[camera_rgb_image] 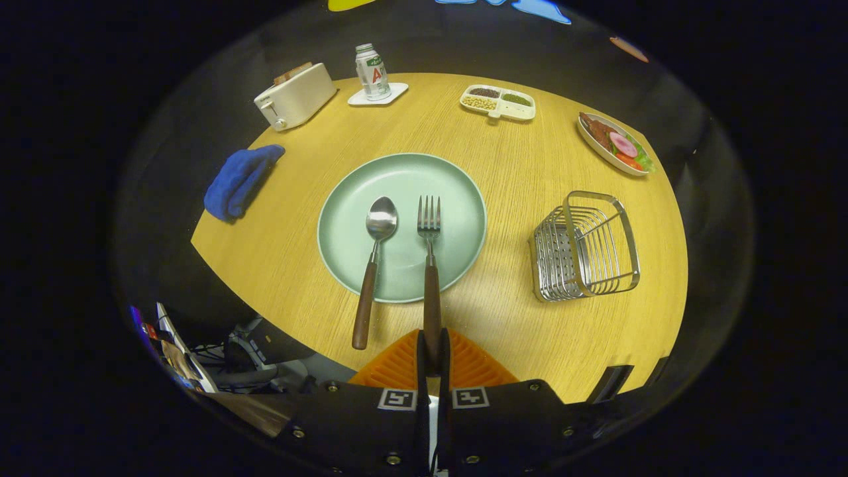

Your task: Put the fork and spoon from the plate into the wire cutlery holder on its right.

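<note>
Gripper view: the gripper [432, 351] is closed on the fork [430, 265] handle end — tines on the plate [457, 199]. Spoon [375, 265] lies beside it at 9 o'clock; wire cutlery holder [586, 246] stands at 3 o'clock.

Bottle [371, 71] label, lettering too small

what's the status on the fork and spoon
Hand-held gripper shut on fork handle end. Fork head and spoon on plate. Wire holder right of plate, bare table between.
</note>
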A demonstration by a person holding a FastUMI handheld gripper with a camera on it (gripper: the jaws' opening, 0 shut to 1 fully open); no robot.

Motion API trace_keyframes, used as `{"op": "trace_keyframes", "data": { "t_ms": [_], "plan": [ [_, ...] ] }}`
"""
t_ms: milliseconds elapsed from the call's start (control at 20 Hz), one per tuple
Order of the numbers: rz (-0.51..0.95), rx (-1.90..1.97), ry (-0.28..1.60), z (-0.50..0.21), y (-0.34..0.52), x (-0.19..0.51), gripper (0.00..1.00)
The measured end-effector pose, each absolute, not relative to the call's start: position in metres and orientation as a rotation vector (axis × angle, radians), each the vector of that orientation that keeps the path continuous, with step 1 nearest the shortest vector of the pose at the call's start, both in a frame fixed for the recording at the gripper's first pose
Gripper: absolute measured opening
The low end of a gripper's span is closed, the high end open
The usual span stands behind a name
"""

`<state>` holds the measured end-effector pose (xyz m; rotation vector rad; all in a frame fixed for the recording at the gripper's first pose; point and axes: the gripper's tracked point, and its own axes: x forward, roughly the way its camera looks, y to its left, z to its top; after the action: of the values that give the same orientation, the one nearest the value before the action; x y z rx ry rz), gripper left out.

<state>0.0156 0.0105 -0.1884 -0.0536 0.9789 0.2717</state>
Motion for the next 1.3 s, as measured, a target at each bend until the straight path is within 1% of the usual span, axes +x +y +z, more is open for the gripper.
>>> {"op": "trace_keyframes", "data": {
  "t_ms": [600,1150,1300],
  "plan": [
    [0.247,-0.015,0.943,-0.136,-0.032,-0.007,0.05],
    [0.193,-0.136,1.01,-0.099,-0.113,-0.028,0.05],
    [0.174,-0.162,1.051,-0.1,-0.131,-0.028,0.05]
  ]
}}
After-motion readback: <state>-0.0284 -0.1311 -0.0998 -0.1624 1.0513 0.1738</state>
